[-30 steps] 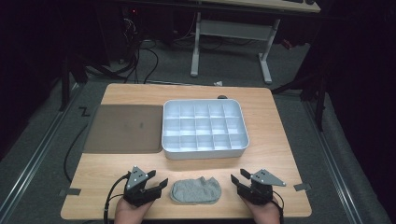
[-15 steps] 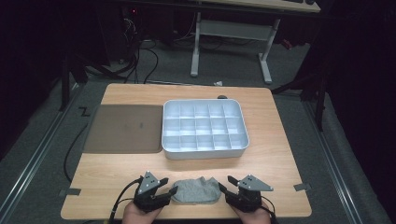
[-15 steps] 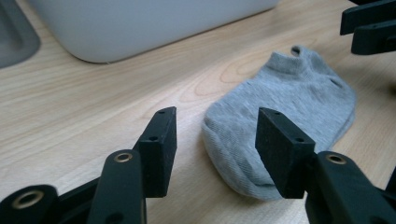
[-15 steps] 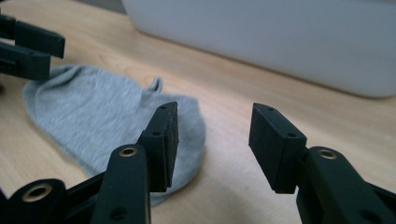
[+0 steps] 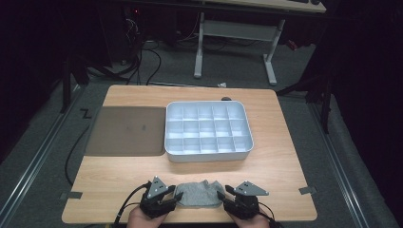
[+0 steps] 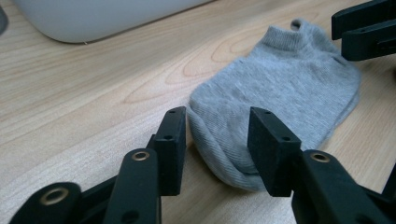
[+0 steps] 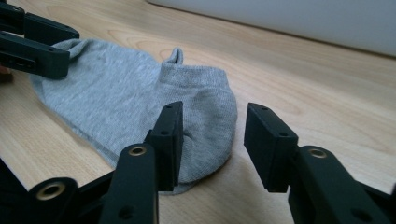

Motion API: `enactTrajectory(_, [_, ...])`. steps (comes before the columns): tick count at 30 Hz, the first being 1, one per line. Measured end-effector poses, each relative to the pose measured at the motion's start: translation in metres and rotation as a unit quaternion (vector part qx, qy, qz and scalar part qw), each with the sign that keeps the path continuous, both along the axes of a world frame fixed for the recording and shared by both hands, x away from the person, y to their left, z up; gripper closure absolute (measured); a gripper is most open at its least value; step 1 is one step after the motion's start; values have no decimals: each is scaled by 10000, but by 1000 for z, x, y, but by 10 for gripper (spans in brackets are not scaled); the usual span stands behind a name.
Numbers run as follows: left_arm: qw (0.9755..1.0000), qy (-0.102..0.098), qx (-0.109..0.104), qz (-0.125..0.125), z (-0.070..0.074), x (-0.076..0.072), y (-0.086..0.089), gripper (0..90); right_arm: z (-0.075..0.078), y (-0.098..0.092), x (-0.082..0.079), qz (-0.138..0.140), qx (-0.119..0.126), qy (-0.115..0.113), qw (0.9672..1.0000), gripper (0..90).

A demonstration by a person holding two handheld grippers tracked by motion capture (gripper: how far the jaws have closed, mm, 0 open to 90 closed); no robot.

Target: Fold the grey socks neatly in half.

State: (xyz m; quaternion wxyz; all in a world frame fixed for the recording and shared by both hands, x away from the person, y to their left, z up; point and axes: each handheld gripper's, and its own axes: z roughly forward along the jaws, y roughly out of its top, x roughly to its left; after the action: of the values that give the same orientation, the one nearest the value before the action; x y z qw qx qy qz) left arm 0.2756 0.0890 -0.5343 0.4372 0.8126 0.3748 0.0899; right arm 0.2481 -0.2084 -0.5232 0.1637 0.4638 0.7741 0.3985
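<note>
My pale wooden bench [image 5: 142,175] sits in a dark room; both open claws, left claw [image 5: 175,198] and right claw [image 5: 221,198], flank the grey ankle sock [image 5: 198,194], below the white compartment tray [image 5: 207,131].

No legible text or labels, seemingly, anywhere.

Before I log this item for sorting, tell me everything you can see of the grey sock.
The grey sock is a short ankle sock of fine ribbed knit, lying flat on the wooden table near its front edge, in front of the white compartment tray. The left gripper straddles one end, jaws open; the right gripper sits open at the other.
</note>
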Motion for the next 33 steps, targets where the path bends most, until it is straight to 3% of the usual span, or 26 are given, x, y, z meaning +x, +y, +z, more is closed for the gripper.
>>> enactTrajectory(9, [9999,24,115,35,0,1,1,611,-8,9,-3,277,-146,168,9994,495])
enactTrajectory(17, [9998,58,149,109,-1,2,6,664,-10,15,-8,472,-108,132,9987,651])
enactTrajectory(22, [9998,92,135,134,-1,2,10,715,-10,16,-9,591,-47,184,9981,826])
enactTrajectory(29, [9998,109,69,138,0,2,11,781,-11,15,-8,655,68,258,9975,858])
enactTrajectory(33, [9999,46,21,97,2,0,9,786,-10,13,-7,562,47,174,9983,861])
